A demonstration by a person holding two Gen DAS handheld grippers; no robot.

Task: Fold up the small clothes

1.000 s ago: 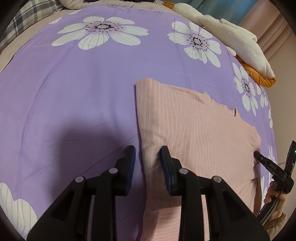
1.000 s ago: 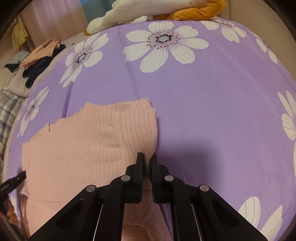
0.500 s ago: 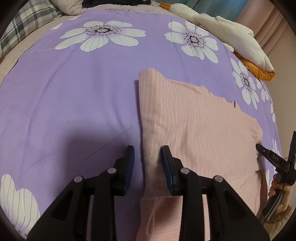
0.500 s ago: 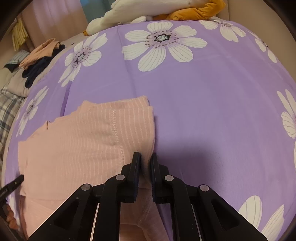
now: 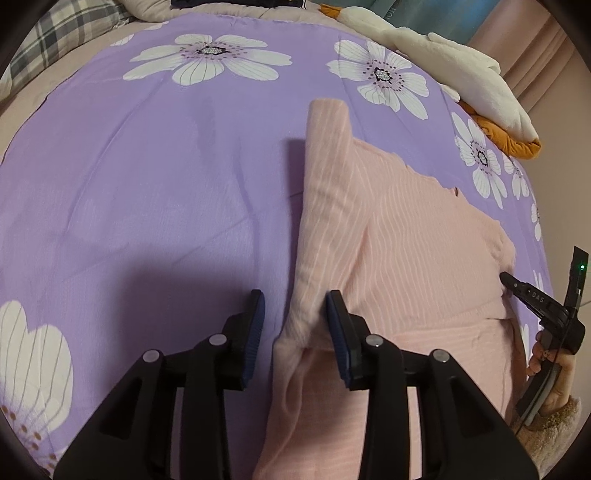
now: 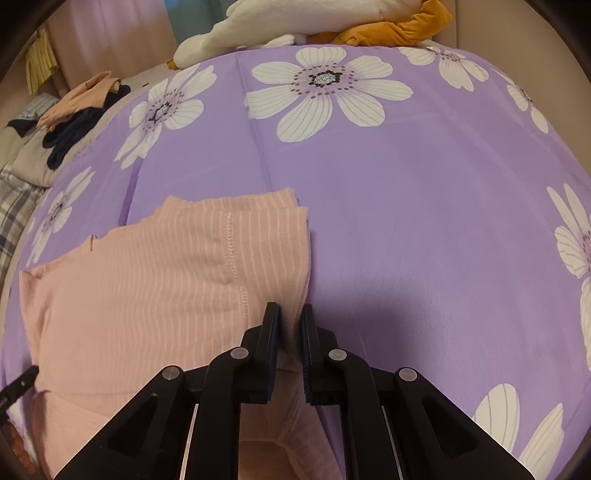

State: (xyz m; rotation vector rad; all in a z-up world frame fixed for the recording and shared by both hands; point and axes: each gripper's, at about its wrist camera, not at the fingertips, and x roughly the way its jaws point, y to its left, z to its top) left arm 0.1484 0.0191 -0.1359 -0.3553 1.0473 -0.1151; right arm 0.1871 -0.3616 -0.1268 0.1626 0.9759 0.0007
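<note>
Two grippers work one pink striped garment [image 5: 406, 236], which lies partly folded on a purple flowered bedspread [image 5: 147, 184]. Left gripper [image 5: 293, 321]: jaws opening, the garment's raised fold between them, apparently touching only the right pad. Right gripper [image 6: 290, 332]: clamped tight on the garment's right edge. Far edge: white and orange plush [image 6: 295, 22]; heap of clothes [image 6: 74, 107] at far left.

hand-held gripper [image 5: 293, 325]: black arms | blue pads | silver screws | fuzzy beige sleeve [image 5: 557, 428]
</note>
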